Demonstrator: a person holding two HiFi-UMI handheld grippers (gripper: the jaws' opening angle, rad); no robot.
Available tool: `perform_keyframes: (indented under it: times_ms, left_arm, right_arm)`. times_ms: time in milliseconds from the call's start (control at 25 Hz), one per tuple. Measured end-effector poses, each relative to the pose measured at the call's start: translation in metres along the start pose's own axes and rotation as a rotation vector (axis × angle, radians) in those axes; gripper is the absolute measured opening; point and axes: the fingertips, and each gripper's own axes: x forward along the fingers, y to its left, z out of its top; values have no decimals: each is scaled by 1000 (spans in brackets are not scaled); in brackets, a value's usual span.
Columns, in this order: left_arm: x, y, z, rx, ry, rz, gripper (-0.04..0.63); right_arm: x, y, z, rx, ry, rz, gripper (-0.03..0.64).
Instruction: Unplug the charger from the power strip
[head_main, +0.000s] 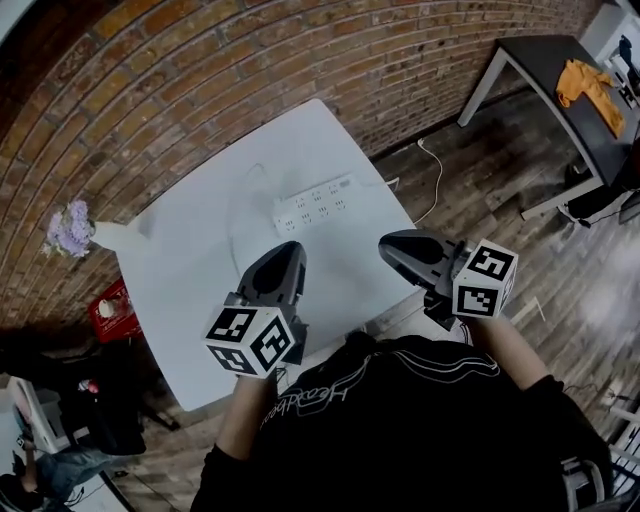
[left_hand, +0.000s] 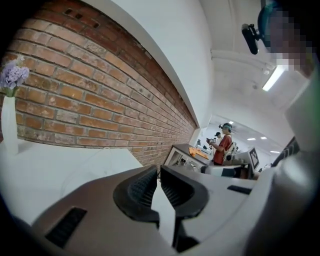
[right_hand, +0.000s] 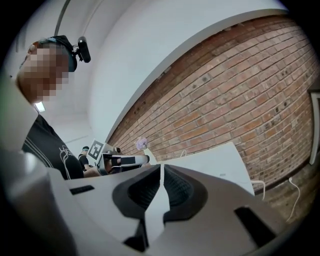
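**Head view.** The white rectangular plastic power strip (head_main: 318, 203) lies mid-frame on the white square counter (head_main: 170, 300), close to the brick wall. At this size the charger cannot be told apart from the strip. The dark grey left tongs (head_main: 290, 250) and the dark grey right tongs (head_main: 388, 245) hover just below the strip, clear of it.

**Left gripper view.** The ribbed pads (left_hand: 142, 187) are clenched together on nothing. A white vase of lilac flowers (left_hand: 9, 100) stands at far left.

**Right gripper view.** The pads are likewise clenched and empty, with the counter beyond them.

**Step in hand (judged).** This is the approach. The next move calls for 1 pair of tongs to open and close around the charger body while the other steadies the strip.
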Motion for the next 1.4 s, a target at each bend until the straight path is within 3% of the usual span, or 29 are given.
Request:
perform_keyframes:
  times_ms: [360, 440, 520, 680, 920, 1080, 1400]
  left_arm:
    - [24, 36, -1, -63, 15, 106, 5]
    - [29, 45, -4, -77, 14, 147, 6]
    - [36, 54, -7, -97, 9, 192, 6]
    - [50, 66, -19, -152, -4, 288, 6]
    - [63, 92, -38, -176, -5, 448, 8]
    - [68, 107, -48, -184, -19, 515, 11]
    - [87, 130, -63, -169, -11, 525, 141]
  right_arm:
    - [37, -62, 7, -40, 109, 66, 2]
    - [46, -81, 5, -86, 160, 82, 14]
    - [57, -98, 2, -124, 214, 108, 80]
    - [77, -130, -9, -201, 307, 164, 98]
    - [104, -170, -43, -346, 445, 212, 127]
    - [115, -184, -64, -444, 502, 242, 137]
    - [133, -199, -83, -534, 532, 231, 140]
